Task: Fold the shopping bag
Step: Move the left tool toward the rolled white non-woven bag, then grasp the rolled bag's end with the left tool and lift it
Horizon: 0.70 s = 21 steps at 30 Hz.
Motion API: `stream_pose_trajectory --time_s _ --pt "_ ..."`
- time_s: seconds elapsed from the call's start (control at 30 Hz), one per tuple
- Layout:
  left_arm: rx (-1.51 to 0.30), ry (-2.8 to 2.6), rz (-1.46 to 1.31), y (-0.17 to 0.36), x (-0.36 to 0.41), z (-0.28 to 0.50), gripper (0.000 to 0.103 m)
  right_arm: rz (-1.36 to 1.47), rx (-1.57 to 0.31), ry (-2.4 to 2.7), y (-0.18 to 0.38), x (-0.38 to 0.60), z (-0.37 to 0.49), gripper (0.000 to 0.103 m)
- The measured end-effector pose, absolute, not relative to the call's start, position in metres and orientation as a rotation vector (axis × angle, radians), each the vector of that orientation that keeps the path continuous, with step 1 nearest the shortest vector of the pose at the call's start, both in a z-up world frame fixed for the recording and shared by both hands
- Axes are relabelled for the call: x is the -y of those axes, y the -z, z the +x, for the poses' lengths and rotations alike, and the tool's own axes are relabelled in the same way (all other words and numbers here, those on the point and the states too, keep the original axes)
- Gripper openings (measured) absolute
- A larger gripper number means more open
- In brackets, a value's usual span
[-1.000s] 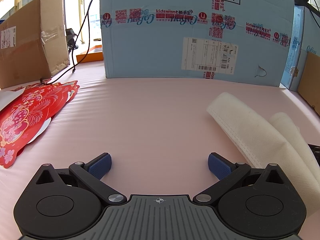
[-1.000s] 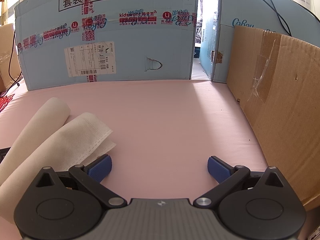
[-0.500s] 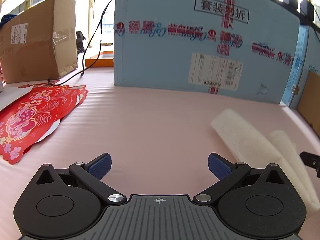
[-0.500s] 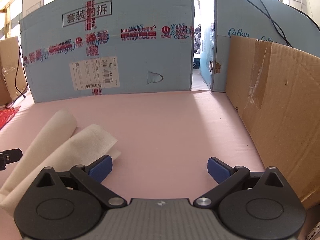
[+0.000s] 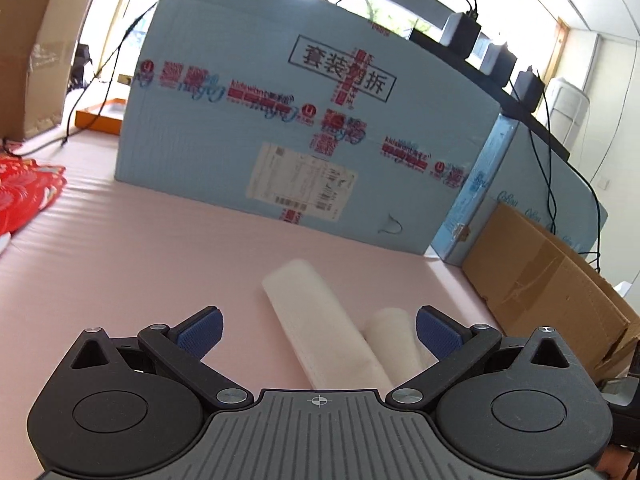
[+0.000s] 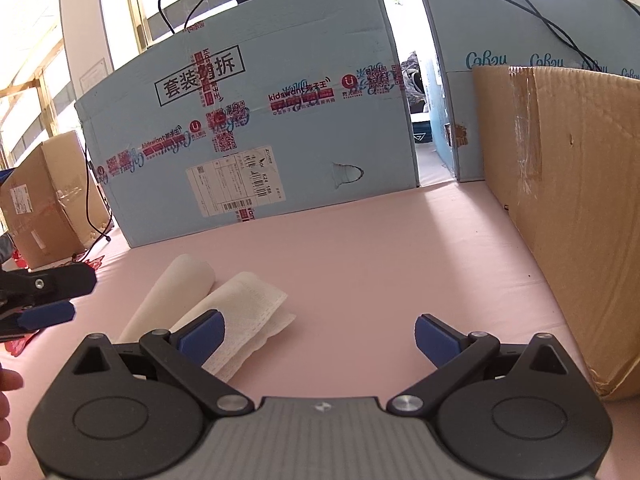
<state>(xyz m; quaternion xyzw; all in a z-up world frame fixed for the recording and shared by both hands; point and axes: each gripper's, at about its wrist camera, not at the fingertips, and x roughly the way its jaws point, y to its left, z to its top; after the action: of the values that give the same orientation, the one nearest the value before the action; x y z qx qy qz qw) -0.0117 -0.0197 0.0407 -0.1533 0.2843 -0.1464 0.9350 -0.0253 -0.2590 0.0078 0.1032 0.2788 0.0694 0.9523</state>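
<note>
The white non-woven shopping bag (image 5: pixel 320 328) lies folded into a long loose roll on the pink table. In the left wrist view it runs between my open left gripper (image 5: pixel 318 330) fingers, nearer the right fingertip, and I hover above it without holding it. From the right wrist camera the bag (image 6: pixel 224 312) lies at left, its layered end beside my left fingertip (image 6: pixel 202 334). My right gripper (image 6: pixel 318 336) is open with bare table between its fingers. The left gripper's fingers (image 6: pixel 52 286) show at the left edge of that view.
A large blue carton (image 5: pixel 280 136) stands across the back of the pink table (image 6: pixel 380 272). A brown cardboard box (image 6: pixel 568 200) walls the right side. Red patterned bags (image 5: pixel 24 192) lie at far left, with another brown box (image 6: pixel 40 196) and a black cable behind.
Both grippers have risen and tilted upward. The left one has swung right, so the bag now sits between its fingers. The bag has not moved.
</note>
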Motion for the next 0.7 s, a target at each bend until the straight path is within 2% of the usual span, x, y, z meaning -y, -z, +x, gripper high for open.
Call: stream_pose_trajectory --time_s 0.27,0.33,0.37,0.43,0.5,0.6,0.7 --pt "-0.67 0.283 -0.283 -0.025 0.036 -0.008 0.102 0.234 -0.564 -0.163 -0.009 0.26 -0.029 0.103" --pt "-0.676 0.293 -0.262 -0.022 0.041 -0.008 0.096 0.24 -0.559 -0.16 -0.01 0.261 -0.03 0.103" --pt "-0.679 0.3 -0.254 -0.022 0.043 -0.009 0.092 0.244 -0.559 -0.159 -0.01 0.262 -0.03 0.103" --pt "-0.687 0.318 -0.228 -0.019 0.048 -0.01 0.076 0.252 -0.559 -0.153 -0.01 0.263 -0.03 0.103" --pt "-0.691 0.352 -0.227 -0.017 0.051 -0.011 0.05 0.257 -0.558 -0.148 -0.01 0.264 -0.029 0.103" --pt "-0.679 0.383 -0.24 -0.019 0.049 -0.012 0.029 0.265 -0.552 -0.143 -0.01 0.265 -0.03 0.103" --pt "-0.652 0.374 -0.251 -0.021 0.043 -0.015 0.016 0.27 -0.547 -0.138 -0.011 0.266 -0.031 0.103"
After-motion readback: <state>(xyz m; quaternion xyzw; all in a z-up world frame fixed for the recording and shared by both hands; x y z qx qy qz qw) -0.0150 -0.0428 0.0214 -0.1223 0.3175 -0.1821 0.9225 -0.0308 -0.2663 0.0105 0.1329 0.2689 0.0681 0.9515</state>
